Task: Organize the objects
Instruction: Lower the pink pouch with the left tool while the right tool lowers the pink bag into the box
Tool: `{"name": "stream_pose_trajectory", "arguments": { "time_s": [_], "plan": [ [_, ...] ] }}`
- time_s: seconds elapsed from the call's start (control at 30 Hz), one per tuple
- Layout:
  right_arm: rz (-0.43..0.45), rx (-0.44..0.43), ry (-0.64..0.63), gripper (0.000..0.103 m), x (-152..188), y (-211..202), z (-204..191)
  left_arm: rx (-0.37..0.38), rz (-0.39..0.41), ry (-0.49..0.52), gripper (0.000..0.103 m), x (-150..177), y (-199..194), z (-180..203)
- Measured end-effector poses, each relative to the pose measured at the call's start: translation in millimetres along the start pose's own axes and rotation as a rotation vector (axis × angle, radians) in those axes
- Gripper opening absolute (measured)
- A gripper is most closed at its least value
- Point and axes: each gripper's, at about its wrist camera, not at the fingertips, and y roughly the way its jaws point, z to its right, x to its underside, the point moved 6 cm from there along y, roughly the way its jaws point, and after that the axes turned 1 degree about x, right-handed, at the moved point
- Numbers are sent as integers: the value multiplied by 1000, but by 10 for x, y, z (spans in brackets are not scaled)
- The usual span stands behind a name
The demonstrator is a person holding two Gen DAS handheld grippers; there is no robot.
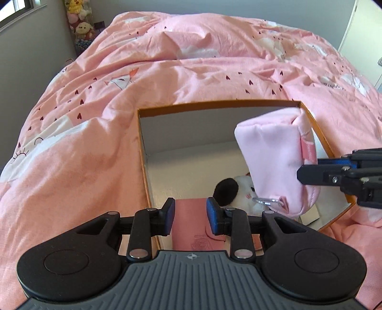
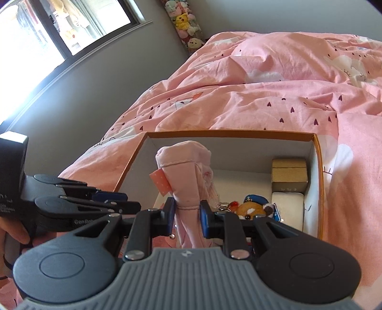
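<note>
An open cardboard box with an orange rim (image 1: pixel 214 105) (image 2: pixel 229 133) sits on the pink bed. My right gripper (image 2: pixel 187 215) is shut on a soft pink pouch (image 2: pixel 186 171) and holds it upright over the box; it also shows in the left wrist view (image 1: pixel 272 152), with the right gripper (image 1: pixel 310 176) coming in from the right. My left gripper (image 1: pixel 191 215) is open and empty over the box's near left part, above a flat pink booklet (image 1: pixel 188 214). A white plush with a black ear (image 1: pixel 238 190) lies in the box.
In the box's right side lie a brown plush with a blue cap (image 2: pixel 253 207), a tan box (image 2: pixel 289 174) and a white case (image 2: pixel 287 209). The rumpled pink duvet (image 1: pixel 167 78) surrounds the box. Stacked plush toys (image 2: pixel 183 21) stand in the far corner by the window (image 2: pixel 59 28).
</note>
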Motion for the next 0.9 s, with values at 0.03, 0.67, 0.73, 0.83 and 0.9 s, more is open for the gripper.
{"name": "stream_pose_trajectory", "arguments": {
  "time_s": [0.03,0.67,0.73,0.83,0.9],
  "plan": [
    [-7,-7,-10,23,-8,14,-37,4,15,-11,35,-24,-45,-36],
    [-295,30,32,24,142,751,-633,168,100,-112,26,-20,-190,-381],
    [-298,27,-1,23,179,784,-687,206,101,-134,26,-38,-197,-415],
    [-272,44,-128,21,214,769,-805,247,107,-171,26,-94,-188,-472],
    [-264,63,-215,20,238,760,-864,257,111,-178,28,-146,-181,-492]
  ]
}}
